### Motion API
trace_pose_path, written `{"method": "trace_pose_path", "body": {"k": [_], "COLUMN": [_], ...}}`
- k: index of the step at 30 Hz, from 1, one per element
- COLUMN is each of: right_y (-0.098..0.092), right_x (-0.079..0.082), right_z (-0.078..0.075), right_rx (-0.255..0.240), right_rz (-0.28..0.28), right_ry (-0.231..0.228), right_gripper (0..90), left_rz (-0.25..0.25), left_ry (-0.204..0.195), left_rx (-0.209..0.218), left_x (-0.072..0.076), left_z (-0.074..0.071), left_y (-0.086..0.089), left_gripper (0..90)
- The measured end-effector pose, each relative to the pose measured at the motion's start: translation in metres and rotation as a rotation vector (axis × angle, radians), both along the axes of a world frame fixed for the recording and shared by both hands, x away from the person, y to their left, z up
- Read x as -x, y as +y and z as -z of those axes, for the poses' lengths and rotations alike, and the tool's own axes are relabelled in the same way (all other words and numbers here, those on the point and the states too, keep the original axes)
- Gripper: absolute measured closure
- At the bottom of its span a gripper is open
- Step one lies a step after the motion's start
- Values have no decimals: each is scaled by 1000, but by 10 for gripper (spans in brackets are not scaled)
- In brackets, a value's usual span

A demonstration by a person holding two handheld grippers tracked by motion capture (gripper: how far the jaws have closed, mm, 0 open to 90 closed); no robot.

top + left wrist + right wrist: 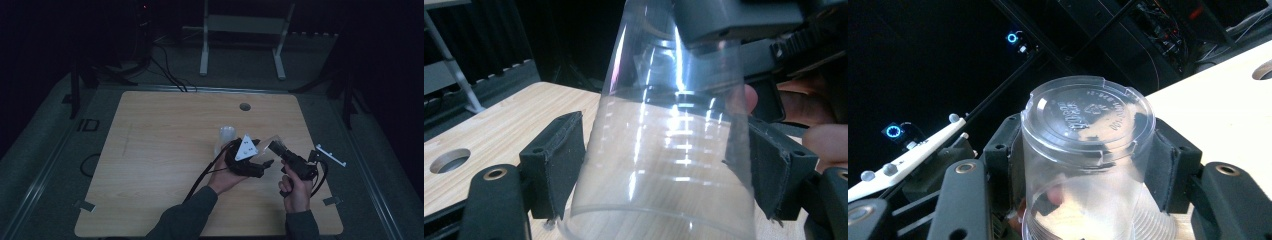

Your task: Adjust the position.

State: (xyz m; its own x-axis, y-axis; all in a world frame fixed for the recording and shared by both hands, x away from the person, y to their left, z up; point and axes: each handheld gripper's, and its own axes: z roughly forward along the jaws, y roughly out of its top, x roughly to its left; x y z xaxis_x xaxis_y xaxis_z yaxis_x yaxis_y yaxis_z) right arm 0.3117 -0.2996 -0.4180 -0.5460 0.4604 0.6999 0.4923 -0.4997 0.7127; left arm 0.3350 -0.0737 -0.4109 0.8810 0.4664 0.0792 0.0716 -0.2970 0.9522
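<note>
Left gripper [664,165]: jaws round clear plastic cup [669,150], right pad touching wall, left pad just beside it; not gripped.
Cup stack [227,137]: on wooden table [150,150], just behind left gripper.
Right gripper [1088,160]: pads clamped on upturned cup [1088,150], base twd cam.

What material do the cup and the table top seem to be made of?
The cup looks like thin clear plastic, glossy: one sees through its wall, and its base carries moulded lettering. The table top seems pale wood or wood-look laminate, matt, with faint grain lines.

cup base [1087,111]: embossed text, mirrored, unreadable | floor [88,125]: "ID"
</note>
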Motion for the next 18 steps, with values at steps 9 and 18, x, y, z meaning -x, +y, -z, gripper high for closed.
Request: {"method": "trace_pose_path", "body": {"k": [9,18], "right_y": [-1,-4], "right_x": [0,4], "right_z": [1,-3], "right_rx": [2,60], "right_rz": [1,-30], "right_ry": [4,-12], "right_gripper": [372,339], "left_rz": [10,-7], "left_ry": [-8,-11], "left_rx": [-8,0], "left_x": [3,1], "left_z": [-1,-5], "left_y": [-1,7], "left_gripper": [288,292]}}
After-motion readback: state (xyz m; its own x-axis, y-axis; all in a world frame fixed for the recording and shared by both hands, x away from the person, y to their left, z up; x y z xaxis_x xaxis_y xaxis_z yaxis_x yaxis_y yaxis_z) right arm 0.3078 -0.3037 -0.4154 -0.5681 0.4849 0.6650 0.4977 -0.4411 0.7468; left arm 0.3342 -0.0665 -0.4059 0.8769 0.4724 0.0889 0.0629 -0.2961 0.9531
